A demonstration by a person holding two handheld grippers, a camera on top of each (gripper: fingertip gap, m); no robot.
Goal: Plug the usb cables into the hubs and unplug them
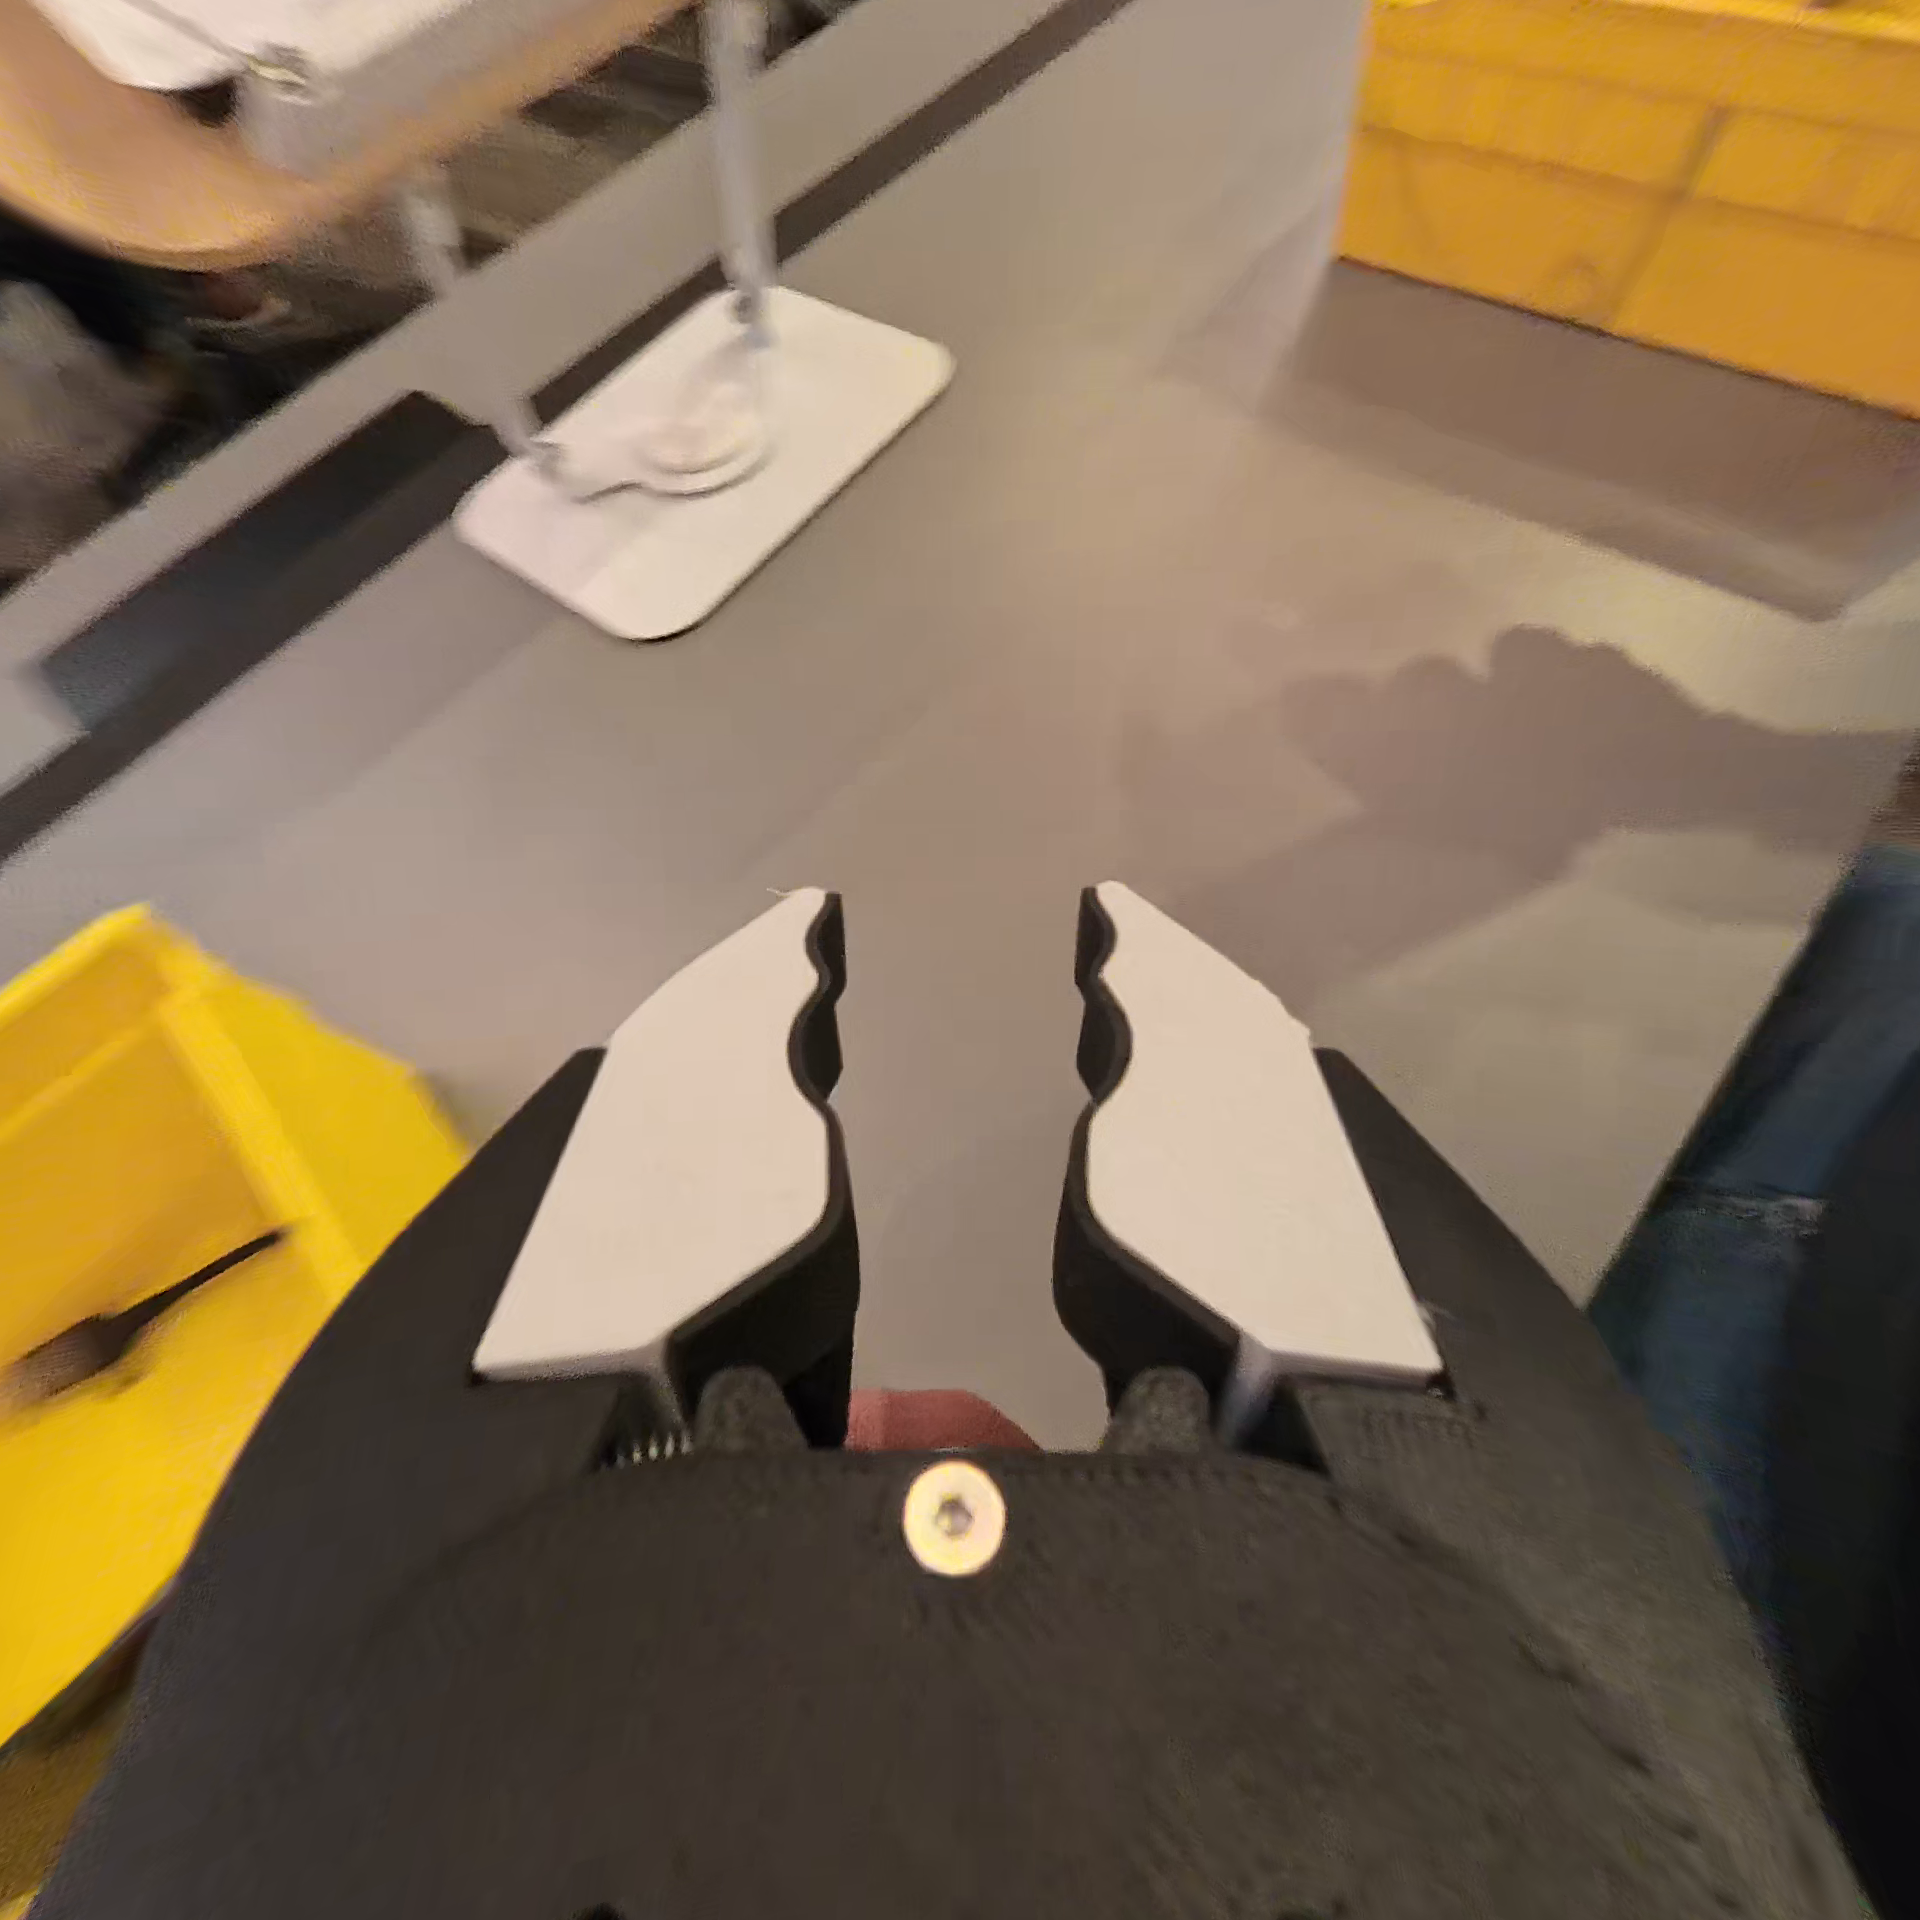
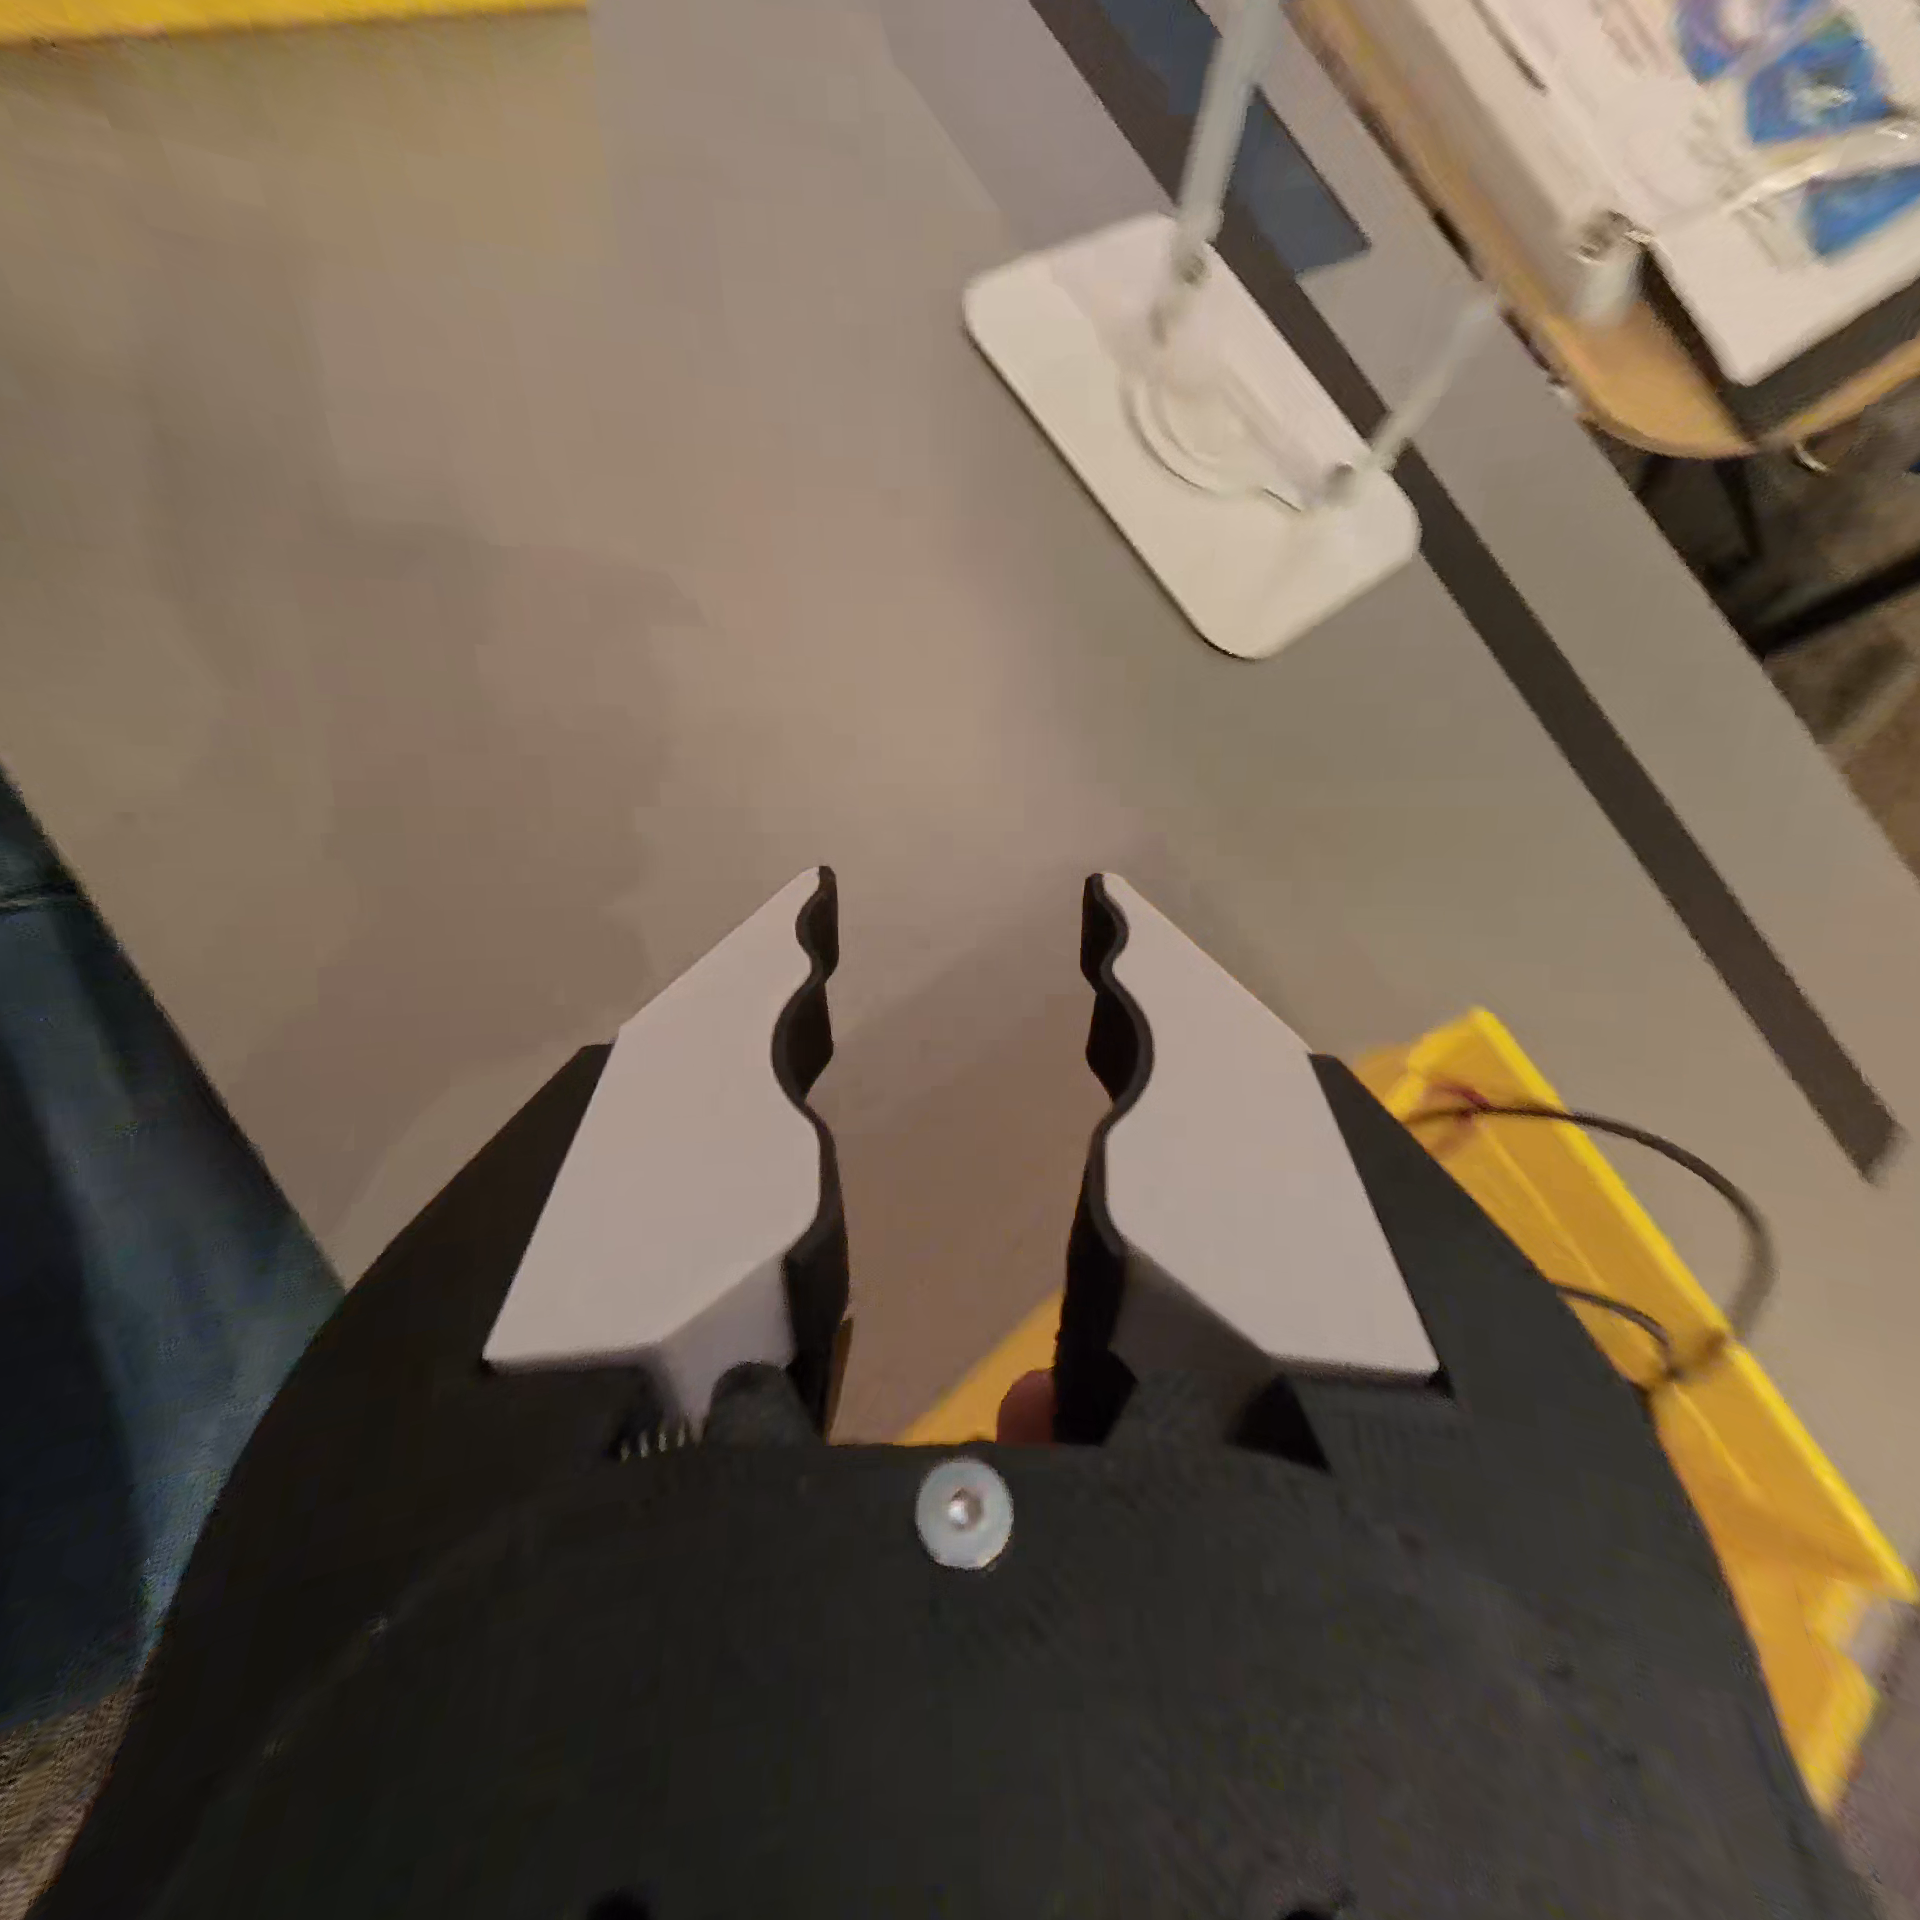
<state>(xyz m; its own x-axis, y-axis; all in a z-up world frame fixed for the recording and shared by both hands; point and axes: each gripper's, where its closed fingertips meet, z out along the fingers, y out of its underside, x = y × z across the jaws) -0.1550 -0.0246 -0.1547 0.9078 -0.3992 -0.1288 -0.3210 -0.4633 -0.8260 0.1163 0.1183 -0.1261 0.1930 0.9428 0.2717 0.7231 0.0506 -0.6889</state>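
Note:
My left gripper [image 1: 959, 914] is open and empty, held above the grey table [image 1: 1039, 675]. My right gripper [image 2: 957, 899] is open and empty above the same table [image 2: 520, 468]. A thin black cable [image 2: 1683, 1174] loops over a yellow bin [image 2: 1621, 1299] at the right of the right wrist view. A dark, blurred cable end [image 1: 135, 1330] lies in a yellow bin [image 1: 156, 1195] at the left of the left wrist view. No hub shows in either view.
A white lamp base [image 1: 717, 457] with thin metal rods stands on the table; it also shows in the right wrist view [image 2: 1195, 436]. Yellow bins [image 1: 1662, 177] stand at the far right. A person's blue-jeaned leg [image 1: 1766, 1195] is by the table edge. Left tips to right tips: about 30 cm. Left tips and right tips are each some 35 cm from the white lamp base [image 1: 717, 457]. The right camera catches it too, in the right wrist view [image 2: 1165, 412].

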